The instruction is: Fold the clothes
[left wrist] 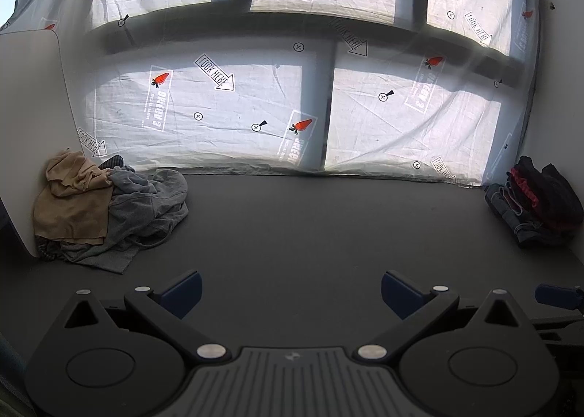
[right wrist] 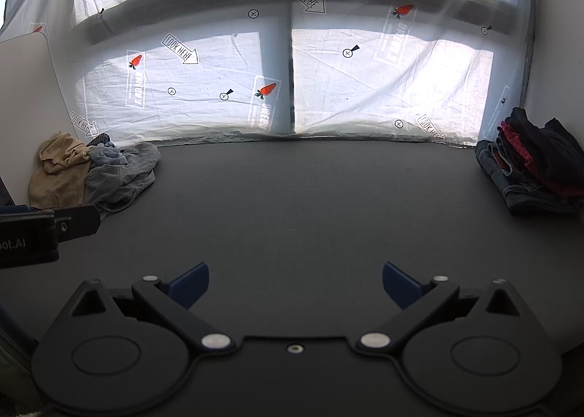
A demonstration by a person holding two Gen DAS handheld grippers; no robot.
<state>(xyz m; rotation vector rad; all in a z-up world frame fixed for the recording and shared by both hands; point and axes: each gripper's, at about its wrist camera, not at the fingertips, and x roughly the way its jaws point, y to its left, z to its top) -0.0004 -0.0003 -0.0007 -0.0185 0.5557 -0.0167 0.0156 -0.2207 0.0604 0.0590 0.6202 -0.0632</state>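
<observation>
Both tools hung over the dark table [left wrist: 292, 227] with nothing between their blue pads. The left gripper [left wrist: 291, 293] stood spread wide, and the right gripper [right wrist: 295, 285] likewise. The unfolded clothes, a tan garment [left wrist: 71, 205] heaped on a grey hoodie [left wrist: 149, 212], lay well ahead and to the left, against the white side panel [left wrist: 33, 95]. A folded stack [right wrist: 533, 165] of dark items sat far right, near the printed sheet [left wrist: 255, 106].
</observation>
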